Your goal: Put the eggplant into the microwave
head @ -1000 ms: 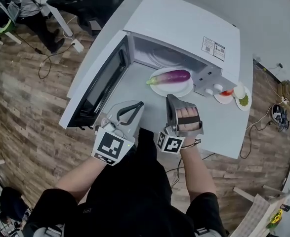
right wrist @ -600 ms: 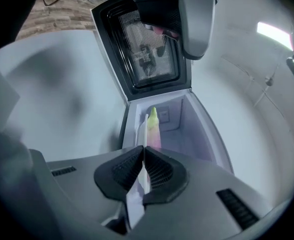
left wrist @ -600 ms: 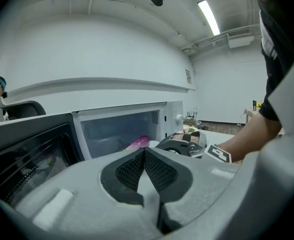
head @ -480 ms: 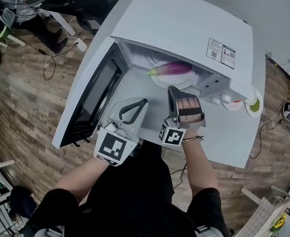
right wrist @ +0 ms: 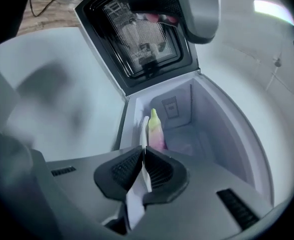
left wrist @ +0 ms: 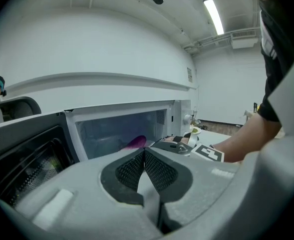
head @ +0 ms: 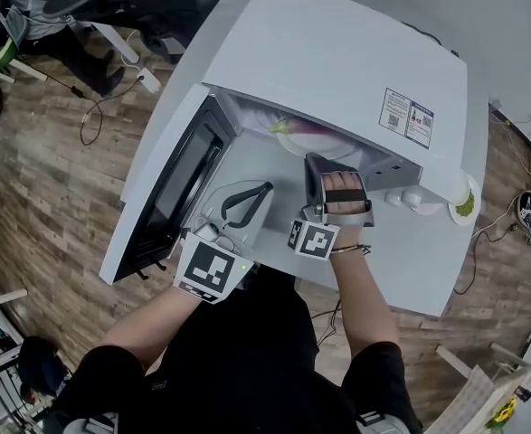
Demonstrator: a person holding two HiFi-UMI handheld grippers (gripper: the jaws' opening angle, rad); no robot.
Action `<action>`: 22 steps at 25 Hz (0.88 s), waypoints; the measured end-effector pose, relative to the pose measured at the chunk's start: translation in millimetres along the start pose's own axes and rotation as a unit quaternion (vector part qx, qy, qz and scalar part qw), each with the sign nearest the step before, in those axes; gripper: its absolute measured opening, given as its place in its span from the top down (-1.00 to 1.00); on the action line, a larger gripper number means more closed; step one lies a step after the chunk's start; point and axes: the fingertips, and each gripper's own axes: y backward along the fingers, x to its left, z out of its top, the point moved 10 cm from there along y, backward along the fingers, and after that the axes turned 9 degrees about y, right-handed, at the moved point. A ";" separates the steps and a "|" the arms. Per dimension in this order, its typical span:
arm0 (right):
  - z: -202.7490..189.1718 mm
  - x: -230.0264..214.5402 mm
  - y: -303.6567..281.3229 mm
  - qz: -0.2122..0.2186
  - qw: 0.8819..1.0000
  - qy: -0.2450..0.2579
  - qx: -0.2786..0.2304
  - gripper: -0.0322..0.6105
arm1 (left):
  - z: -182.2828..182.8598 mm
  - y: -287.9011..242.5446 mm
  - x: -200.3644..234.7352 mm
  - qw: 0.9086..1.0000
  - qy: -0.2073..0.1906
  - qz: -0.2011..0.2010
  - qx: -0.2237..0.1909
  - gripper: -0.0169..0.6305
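Plank flooring (head: 39, 179) surrounds a white table (head: 410, 269) that carries a white microwave (head: 337, 61). Its door (head: 170, 197) stands swung wide open toward the person's left, with the dark mesh window facing the opening. Most of the cavity is hidden in the head view by the microwave's top panel.

A white plate (head: 319, 145) sits at the mouth of the cavity, partly beneath the top panel. On it lies the eggplant (right wrist: 156, 131), purple with a pale green stem end. The right gripper view shows it within the lit chamber, stem end pointing away from the jaws. From the left gripper view it is a purple patch (left wrist: 134, 142) behind the door frame.

The right gripper (right wrist: 143, 154) is clenched on the plate's near rim, and a thin white edge runs between its dark pads. In the head view it (head: 316, 163) reaches toward the opening from in front of it.

The left gripper (left wrist: 144, 151) has its jaws pressed together on nothing. It (head: 261, 189) hovers over the table just beside the open door.

A small dish (head: 465, 202) holding something green sits at the microwave's right.
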 end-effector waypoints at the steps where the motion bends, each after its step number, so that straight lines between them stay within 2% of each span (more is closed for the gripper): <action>1: 0.2 -1.1 -3.8 0.012 1.000 -0.009 -0.002 0.81 | -0.5 -0.7 1.7 1.000 0.003 0.000 0.003 0.92; 4: 0.9 -4.8 -12.3 0.042 0.998 -0.048 -0.007 0.78 | -4.2 -3.4 7.6 1.000 0.013 0.000 0.010 0.92; 8: 1.5 -11.3 -2.2 0.035 0.996 -0.076 -0.015 0.66 | -8.2 -5.8 10.3 1.000 0.023 0.000 0.009 0.92; 11: 0.5 -9.4 7.4 0.038 0.996 -0.080 -0.018 0.68 | -10.5 -4.3 8.0 1.000 0.027 -0.003 0.008 0.92; 14: -2.8 -6.8 4.0 0.050 0.995 -0.088 -0.008 0.78 | -13.6 -0.5 6.6 1.000 0.028 -0.003 0.008 0.92; 22: -6.8 -10.7 -7.7 0.058 0.991 -0.117 0.012 0.80 | -20.4 10.0 1.9 0.999 0.031 0.001 0.009 0.92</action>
